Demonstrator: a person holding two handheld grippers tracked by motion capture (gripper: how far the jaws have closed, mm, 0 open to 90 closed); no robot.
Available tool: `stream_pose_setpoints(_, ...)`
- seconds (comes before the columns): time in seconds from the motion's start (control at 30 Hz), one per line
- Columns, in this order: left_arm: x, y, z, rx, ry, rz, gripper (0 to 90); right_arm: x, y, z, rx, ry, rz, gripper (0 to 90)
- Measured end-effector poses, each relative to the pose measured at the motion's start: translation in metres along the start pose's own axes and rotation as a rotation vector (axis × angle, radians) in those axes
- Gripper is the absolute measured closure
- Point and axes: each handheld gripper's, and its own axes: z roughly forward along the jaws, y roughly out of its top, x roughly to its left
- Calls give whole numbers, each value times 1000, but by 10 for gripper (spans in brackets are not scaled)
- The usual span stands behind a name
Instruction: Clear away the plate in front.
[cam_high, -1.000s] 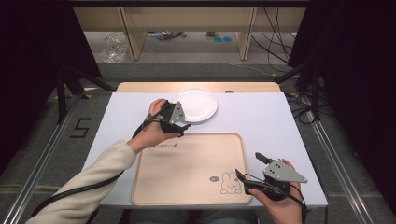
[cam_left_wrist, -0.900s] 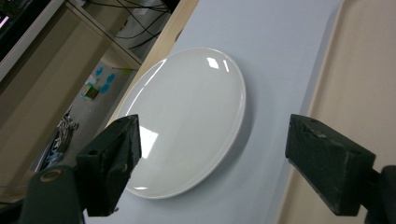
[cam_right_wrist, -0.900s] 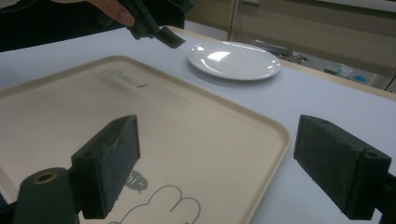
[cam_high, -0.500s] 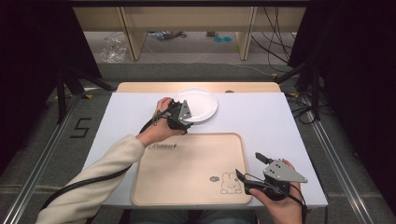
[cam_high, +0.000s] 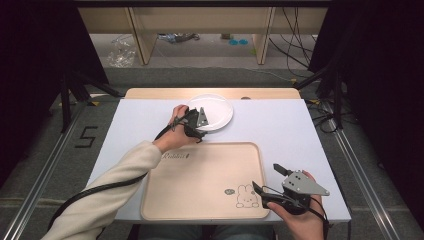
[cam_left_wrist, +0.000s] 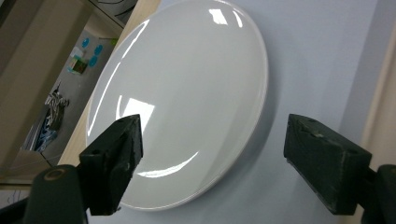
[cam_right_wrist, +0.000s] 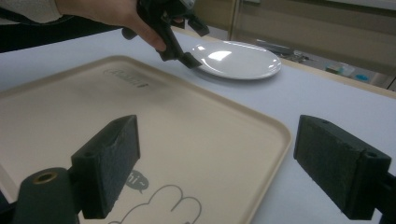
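- White plate (cam_high: 212, 111) sits at the far side of the white table (cam_high: 280, 125), just beyond the tray's far edge; nothing on it.
- Beige tray (cam_high: 200, 180) near the person's edge, bare except a printed rabbit (cam_high: 246, 196) and lettering.
- Left gripper (cam_high: 199, 121) at the plate's near-left rim, jaws spread wide. The left gripper view has one jaw over the plate's face and the other out over bare table beside the rim; whether either touches the plate is not clear.
- Right gripper (cam_high: 267, 180) at the tray's near-right corner, jaws wide apart, holding nothing.
- Open tabletop right of the plate and tray; a wooden strip (cam_high: 150, 93) runs along the far edge.
- Right gripper view shows the tray's raised lip (cam_right_wrist: 275, 135) and the left gripper's lower jaw down at the plate's rim, which the high view hides.
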Motion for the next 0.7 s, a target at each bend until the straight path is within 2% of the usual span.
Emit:
stream_pose_setpoints(0.13, -1, 2, 6, 9, -3, 7, 195, 0, 0, 0, -1, -2, 1, 156)
stream_pose_setpoints(0.2, -3, 3, 8, 25, -6, 20, 196, -1, 0, -1, 12, 4, 1, 156)
stream_pose_setpoints(0.23, -3, 4, 10, 32, 4, 46, 197, -1, 0, -1, 12, 4, 1, 156)
stream_pose_setpoints(0.37, -4, 4, 15, 39, -6, 49, 204, -1, 0, 0, 2, 7, 3, 156)
stream_pose_setpoints(0.43, -5, 3, 19, 36, 8, 48, 207, -1, 0, 0, 2, 7, 3, 156)
stream_pose_setpoints(0.47, -5, 3, 21, 40, -5, 54, 207, -1, 0, 0, 3, 6, 1, 156)
stream_pose_setpoints(0.5, -5, 3, 23, 42, 8, 50, 213, -1, 0, 0, 2, 8, 2, 156)
stream_pose_setpoints(0.57, -7, 2, 26, 42, 5, 34, 219, -1, 0, 0, 3, 8, 2, 156)
stream_pose_setpoints(0.6, -6, 3, 26, 44, 19, 42, 223, -1, 0, 0, 3, 8, 3, 156)
stream_pose_setpoints(0.63, -5, 3, 26, 50, 3, 48, 228, -1, 0, 0, 3, 11, 3, 156)
stream_pose_setpoints(0.7, -5, 4, 27, 61, 20, 78, 248, -1, -1, 0, 5, 10, 3, 156)
